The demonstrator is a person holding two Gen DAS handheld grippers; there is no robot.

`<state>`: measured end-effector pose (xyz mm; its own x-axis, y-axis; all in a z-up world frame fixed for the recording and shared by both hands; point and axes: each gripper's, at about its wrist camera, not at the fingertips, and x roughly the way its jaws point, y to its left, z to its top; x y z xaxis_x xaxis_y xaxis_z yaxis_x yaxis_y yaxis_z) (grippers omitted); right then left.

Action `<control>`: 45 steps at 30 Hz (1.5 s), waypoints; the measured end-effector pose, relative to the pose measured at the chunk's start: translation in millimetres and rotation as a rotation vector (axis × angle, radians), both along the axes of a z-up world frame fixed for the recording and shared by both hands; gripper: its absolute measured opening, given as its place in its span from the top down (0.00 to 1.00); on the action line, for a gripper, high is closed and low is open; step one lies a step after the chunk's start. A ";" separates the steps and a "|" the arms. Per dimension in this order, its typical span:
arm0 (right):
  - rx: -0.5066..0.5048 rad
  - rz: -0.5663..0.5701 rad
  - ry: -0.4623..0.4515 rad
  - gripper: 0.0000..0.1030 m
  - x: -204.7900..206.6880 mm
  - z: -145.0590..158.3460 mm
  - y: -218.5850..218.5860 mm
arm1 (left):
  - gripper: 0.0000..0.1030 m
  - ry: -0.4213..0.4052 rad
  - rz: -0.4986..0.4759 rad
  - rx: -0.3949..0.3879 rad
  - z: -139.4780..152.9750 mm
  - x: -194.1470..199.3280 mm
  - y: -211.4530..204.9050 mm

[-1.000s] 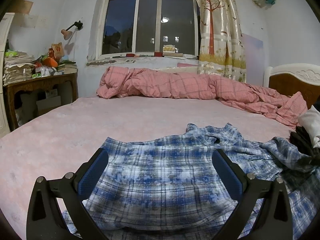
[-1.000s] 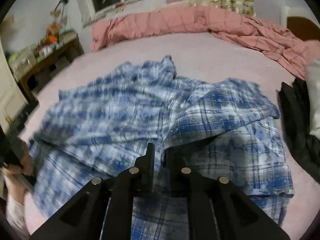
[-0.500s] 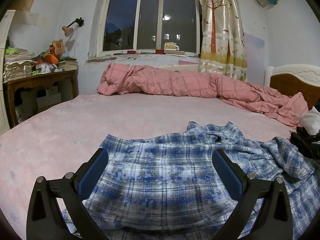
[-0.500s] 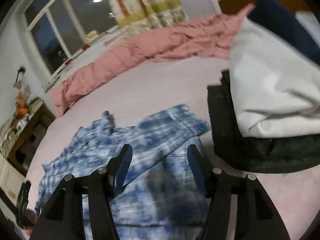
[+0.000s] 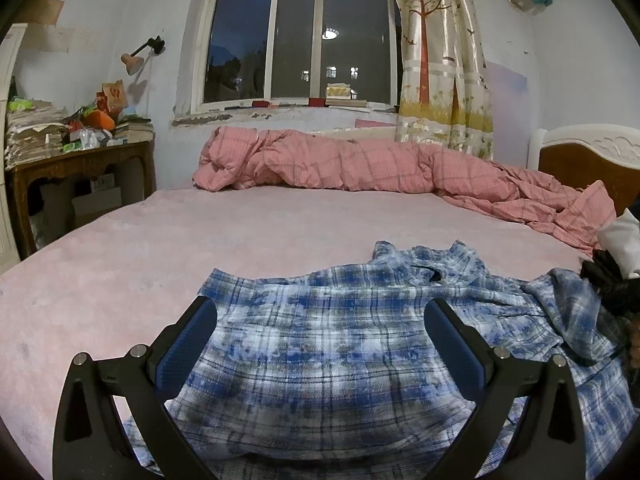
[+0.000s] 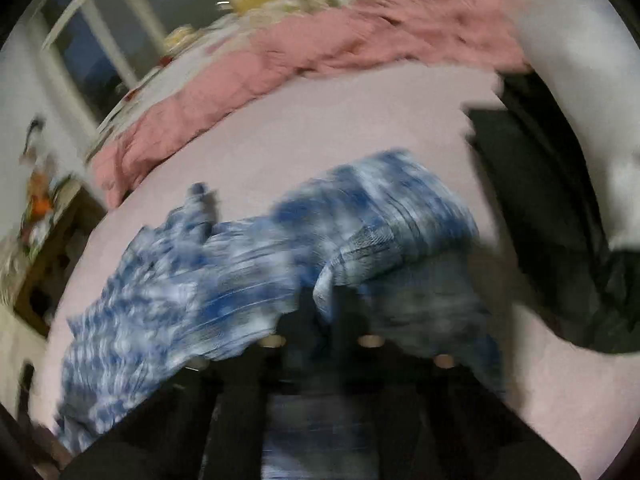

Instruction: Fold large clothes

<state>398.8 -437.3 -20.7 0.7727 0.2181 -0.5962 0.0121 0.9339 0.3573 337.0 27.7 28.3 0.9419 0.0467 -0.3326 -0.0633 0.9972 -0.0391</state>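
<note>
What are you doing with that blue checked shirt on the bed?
A person with a gripper in each hand is folding the blue plaid shirt spread on the pink bed. The right gripper is shut on a fold of the shirt's cloth, in a blurred picture. The left gripper is open above the shirt, gripping nothing. A pile of dark and white clothes waits at the right, and a pink quilt lies along the far edge.

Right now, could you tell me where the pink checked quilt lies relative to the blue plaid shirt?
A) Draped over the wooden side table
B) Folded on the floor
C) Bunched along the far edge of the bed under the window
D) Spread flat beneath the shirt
C: the pink checked quilt lies bunched along the bed's far edge below the window, well apart from the blue plaid shirt.
</note>
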 end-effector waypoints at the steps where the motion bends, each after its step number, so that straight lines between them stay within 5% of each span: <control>1: 0.001 0.034 -0.033 0.95 -6.0 9.6 11.2 | 0.00 -0.005 0.000 0.004 0.1 -1.1 -1.0; 5: 0.080 0.234 -0.060 0.95 -23.2 31.1 62.4 | 0.00 -0.020 0.002 0.017 0.2 -4.7 -4.0; 9: -0.051 0.454 0.030 0.95 -38.4 12.4 146.9 | 0.00 -0.009 -0.007 0.014 0.2 -1.3 -5.5; 11: -0.096 0.469 0.121 0.95 -37.2 -12.5 168.2 | 0.00 0.007 -0.002 -0.004 -1.2 1.1 -2.0; 15: -0.123 0.434 0.131 0.93 -43.5 -14.1 167.8 | 0.00 -0.001 0.002 -0.046 0.7 -0.6 5.8; 20: -0.121 0.367 0.100 0.76 -71.2 9.1 135.7 | 0.00 -0.030 -0.023 -0.004 4.9 -7.0 -5.0; 24: -0.230 0.100 0.063 0.76 -82.4 33.4 90.4 | 0.00 -0.103 -0.130 0.092 17.0 -27.6 -33.8; 27: -0.176 -0.029 0.054 0.76 -88.2 42.6 49.9 | 0.00 -0.097 -0.295 0.122 27.6 -44.1 -62.0; 31: -0.178 -0.097 0.045 0.76 -100.8 47.4 15.7 | 0.02 -0.015 -0.468 0.154 37.7 -54.1 -111.4; 38: -0.244 -0.185 0.012 0.76 -98.8 52.8 -8.0 | 0.04 0.183 -0.578 0.047 40.7 -22.0 -189.9; 45: -0.379 -0.241 -0.009 0.76 -95.2 52.1 -17.0 | 0.04 0.377 -0.580 0.041 0.0 27.3 -245.3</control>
<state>303.6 -454.2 31.4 0.7803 -0.2017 -0.5919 0.2440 0.9697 -0.0087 364.3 -217.6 28.3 0.6388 -0.4101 -0.6509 0.4786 0.8743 -0.0811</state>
